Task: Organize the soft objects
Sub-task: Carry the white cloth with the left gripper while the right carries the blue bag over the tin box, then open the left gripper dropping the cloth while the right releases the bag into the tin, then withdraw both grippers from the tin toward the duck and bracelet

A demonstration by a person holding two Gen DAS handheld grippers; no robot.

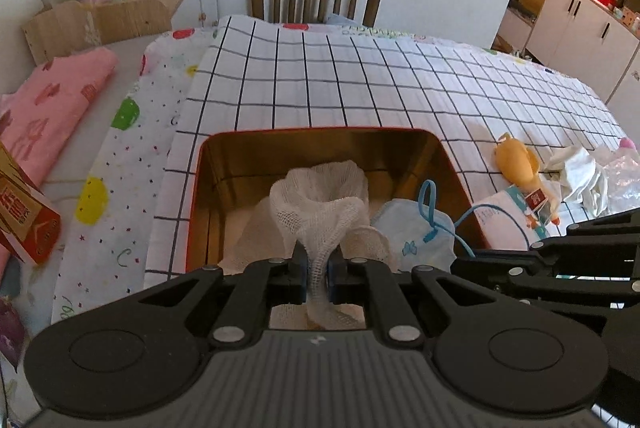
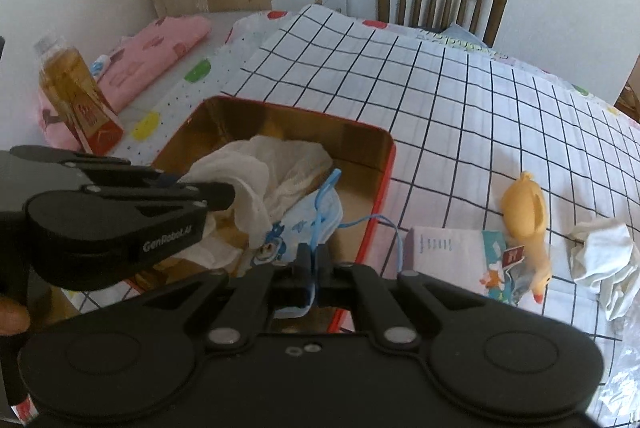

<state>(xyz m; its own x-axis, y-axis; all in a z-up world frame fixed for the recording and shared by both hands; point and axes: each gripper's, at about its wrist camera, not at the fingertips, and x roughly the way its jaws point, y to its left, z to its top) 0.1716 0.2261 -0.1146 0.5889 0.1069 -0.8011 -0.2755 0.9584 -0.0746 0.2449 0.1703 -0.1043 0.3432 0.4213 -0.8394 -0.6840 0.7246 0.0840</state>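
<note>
On checked cloth point(image 1: 360, 83), left gripper point(image 1: 318, 268) pinches upright gauze point(image 1: 320, 203); right gripper point(image 2: 316, 268) clamps bib point(image 2: 296, 228)

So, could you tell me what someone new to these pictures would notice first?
Probably the red tin with a gold inside, sitting on the checked cloth in the middle. Both hand-held grippers work over it: the left hand-held gripper pinches a white gauze cloth, and the right hand-held gripper pinches the blue strap of a small blue bag. To the right, a yellow plush toy lies on the cloth.
</note>
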